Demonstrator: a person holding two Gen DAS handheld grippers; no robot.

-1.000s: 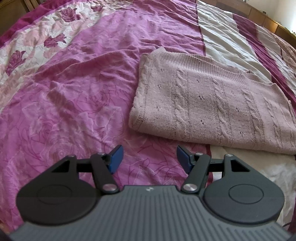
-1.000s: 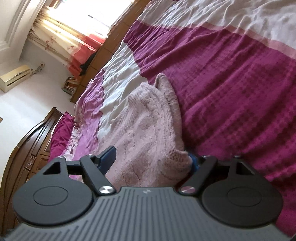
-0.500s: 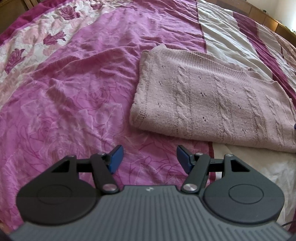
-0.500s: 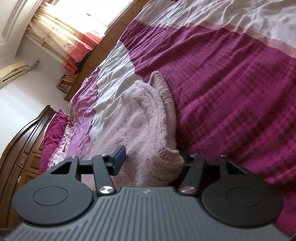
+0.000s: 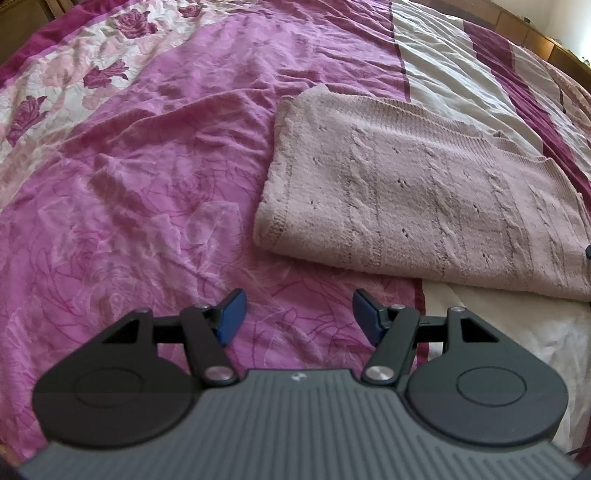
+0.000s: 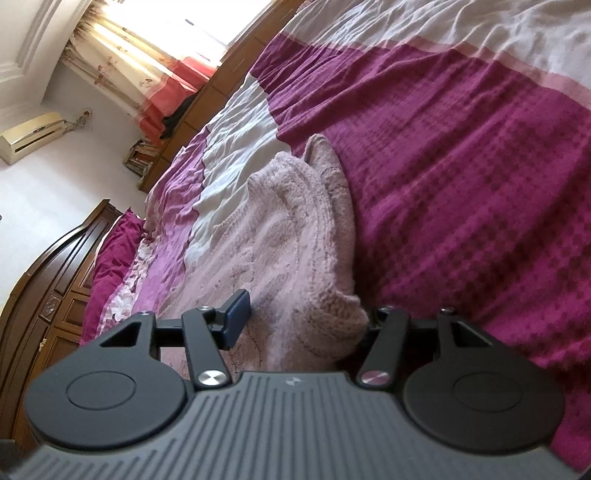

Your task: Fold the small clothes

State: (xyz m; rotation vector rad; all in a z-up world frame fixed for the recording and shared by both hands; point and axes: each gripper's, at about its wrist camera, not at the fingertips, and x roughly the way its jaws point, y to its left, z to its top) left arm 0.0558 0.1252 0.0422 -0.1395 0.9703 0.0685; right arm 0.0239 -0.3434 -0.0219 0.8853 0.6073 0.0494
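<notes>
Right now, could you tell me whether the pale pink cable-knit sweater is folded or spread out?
Folded: the pale pink cable-knit sweater lies as a compact rectangle on the bedspread, with doubled layers along its near edge.

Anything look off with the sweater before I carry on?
Mostly tidy: the sweater lies folded flat on the bedspread. One oddity: its corner bunches up between the right gripper's open jaws. The left gripper is open, short of it.

Soft daylight, blown-out window (image 6: 177,33), fisheye-bent edges, soft wrinkle shadows
</notes>
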